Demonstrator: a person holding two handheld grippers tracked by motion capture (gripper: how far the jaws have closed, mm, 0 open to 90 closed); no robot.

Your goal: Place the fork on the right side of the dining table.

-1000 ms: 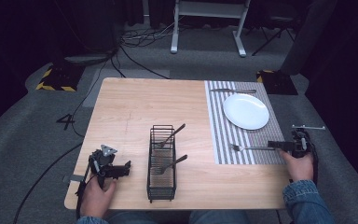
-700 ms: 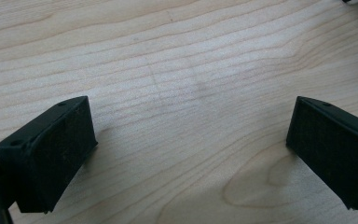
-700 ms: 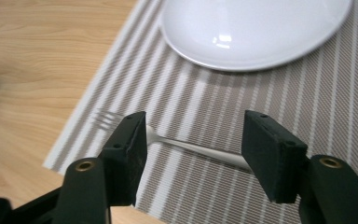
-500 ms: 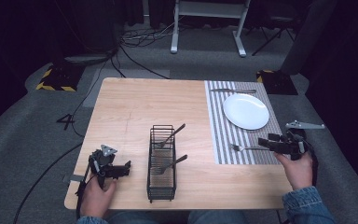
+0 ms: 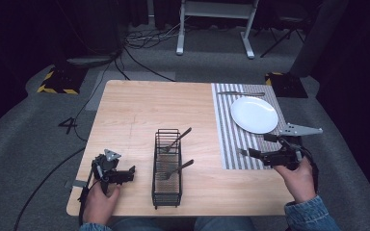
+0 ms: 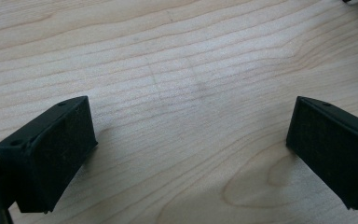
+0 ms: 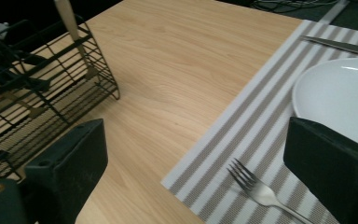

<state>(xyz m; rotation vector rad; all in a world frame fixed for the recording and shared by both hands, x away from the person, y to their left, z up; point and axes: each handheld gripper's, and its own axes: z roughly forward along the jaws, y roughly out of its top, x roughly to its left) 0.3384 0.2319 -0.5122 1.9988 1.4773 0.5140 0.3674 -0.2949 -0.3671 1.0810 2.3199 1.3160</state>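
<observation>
A silver fork (image 5: 243, 153) lies on the striped placemat (image 5: 231, 130) at its near left corner, tines pointing left. My right gripper (image 5: 262, 147) hovers over the fork's handle, open. In the right gripper view the fork (image 7: 256, 189) lies on the mat (image 7: 242, 135) between the wide-apart jaws, untouched. A white plate (image 5: 254, 114) sits on the mat with a knife (image 5: 241, 93) beyond it. My left gripper (image 5: 127, 174) rests open at the table's near left. In the left gripper view its fingers (image 6: 51, 154) stand over bare wood.
A black wire basket (image 5: 166, 168) stands at the table's near middle with two forks (image 5: 177, 139) leaning in it. In the right gripper view the basket (image 7: 37, 93) lies to the left. Cables and a stand's feet lie on the floor beyond the table.
My right gripper has shifted left along the fork and turned, with its grey plate now raised. The fork has stayed on the mat. The left gripper has not moved.
</observation>
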